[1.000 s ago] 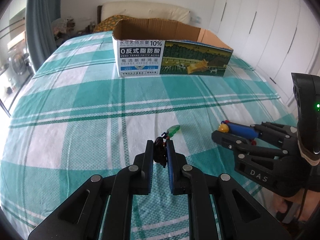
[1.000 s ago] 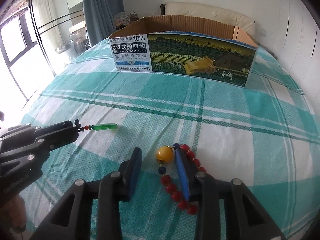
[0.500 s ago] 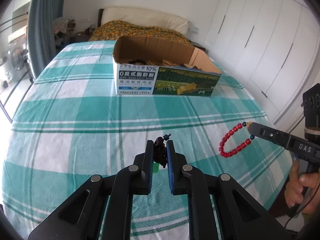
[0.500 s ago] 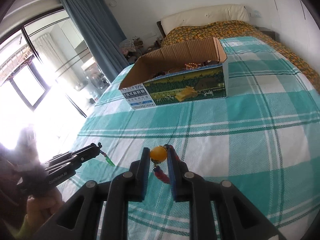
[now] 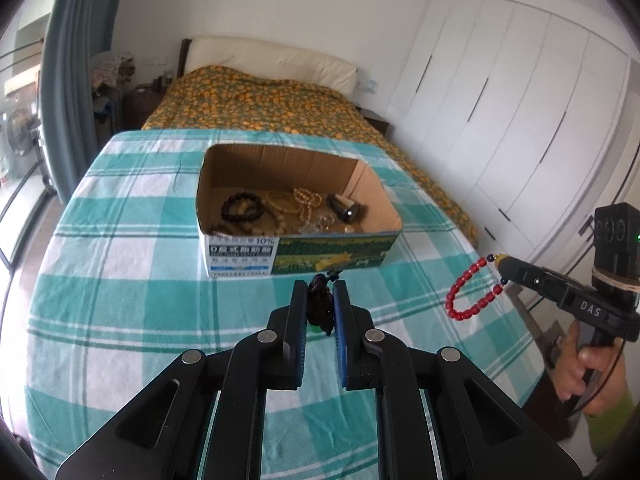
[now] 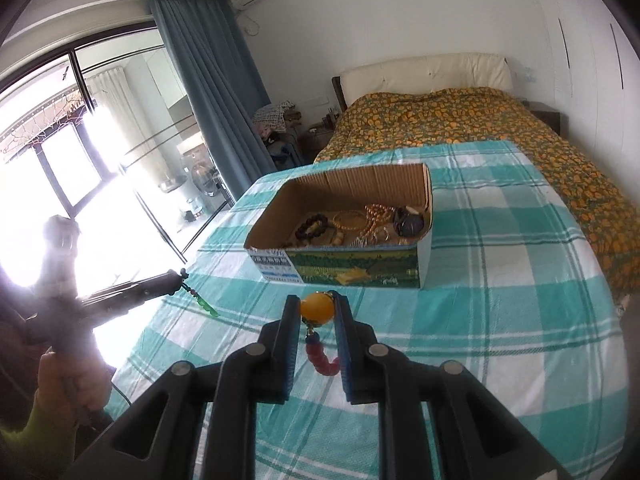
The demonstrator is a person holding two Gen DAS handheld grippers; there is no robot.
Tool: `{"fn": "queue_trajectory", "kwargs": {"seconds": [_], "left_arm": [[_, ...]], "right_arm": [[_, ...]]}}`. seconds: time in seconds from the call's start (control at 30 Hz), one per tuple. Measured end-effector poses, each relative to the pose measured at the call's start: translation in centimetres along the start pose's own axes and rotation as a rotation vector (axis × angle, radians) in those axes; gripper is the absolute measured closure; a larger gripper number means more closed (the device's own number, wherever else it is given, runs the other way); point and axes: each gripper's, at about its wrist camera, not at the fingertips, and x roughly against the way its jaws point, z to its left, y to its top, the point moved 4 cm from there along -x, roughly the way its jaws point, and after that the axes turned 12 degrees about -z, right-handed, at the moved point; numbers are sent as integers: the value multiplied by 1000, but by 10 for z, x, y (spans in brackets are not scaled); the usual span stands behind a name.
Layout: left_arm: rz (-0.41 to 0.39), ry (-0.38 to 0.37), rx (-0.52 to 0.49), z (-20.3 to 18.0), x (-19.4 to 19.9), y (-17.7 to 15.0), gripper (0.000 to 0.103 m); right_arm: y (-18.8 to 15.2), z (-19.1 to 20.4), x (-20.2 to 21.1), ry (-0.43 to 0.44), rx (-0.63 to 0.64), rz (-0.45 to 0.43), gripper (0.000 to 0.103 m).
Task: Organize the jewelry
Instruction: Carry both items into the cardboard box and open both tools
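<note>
My left gripper [image 5: 320, 289] is shut on a dark knotted cord [image 5: 320, 304]; its green pendant [image 6: 208, 307] dangles below the gripper [image 6: 182, 278] in the right wrist view. My right gripper [image 6: 317, 305] is shut on the yellow bead [image 6: 317, 309] of a red bead bracelet [image 5: 466, 294], which hangs in a loop from its tips [image 5: 498, 261]. Both are raised above the checked cloth, short of the open cardboard box [image 5: 296, 258], [image 6: 348, 276]. Inside the box lie a dark bead bracelet [image 5: 242, 209], pale bead strands [image 5: 298, 202] and other pieces.
The box sits on a table covered by a teal-and-white checked cloth [image 5: 120, 288]. Behind it is a bed with an orange-patterned cover [image 5: 260, 108]. White wardrobe doors [image 5: 500, 120] stand at the right, a curtain and bright window [image 6: 100, 140] at the left.
Both grippers have risen off the cloth, lifting the pendant cord and the red bracelet. The right jaws closed on the yellow bead. The box's inside has come into view.
</note>
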Motion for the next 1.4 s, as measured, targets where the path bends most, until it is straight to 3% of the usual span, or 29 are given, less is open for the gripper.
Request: {"fn": "queue_trajectory", "kwargs": {"seconds": [0.3,0.5,0.7,1.03,1.07,1.1,1.17,1.27,1.4], "left_arm": [[-44,42,-53,7,-38,66,92],[-25,68,-66,18,-83,80,92],[29,88,-54,33,-132,73,92],[117,167,-50,55,-185,46,87],[122,181,-49,57,-186,44,74],[124,194,-44,59,-184,43,50],[99,228,-44,61,-175,43,22],[60,257,-89,54,-158,45,12],[20,324,-162,38,-138,52,2]], "right_arm": [[76,-7,-36,23,30,-75,85],[102,-17,-85,30,15,-57,85],[92,-36,-146,-6,28,48,85],[45,-58,-237,-42,15,237,84],[42,-58,-240,-43,7,251,80],[39,-58,-241,-40,-1,256,73],[40,-55,-235,-41,-5,231,69],[48,-49,-218,-61,6,184,66],[61,-36,-198,-95,48,131,39]]}}
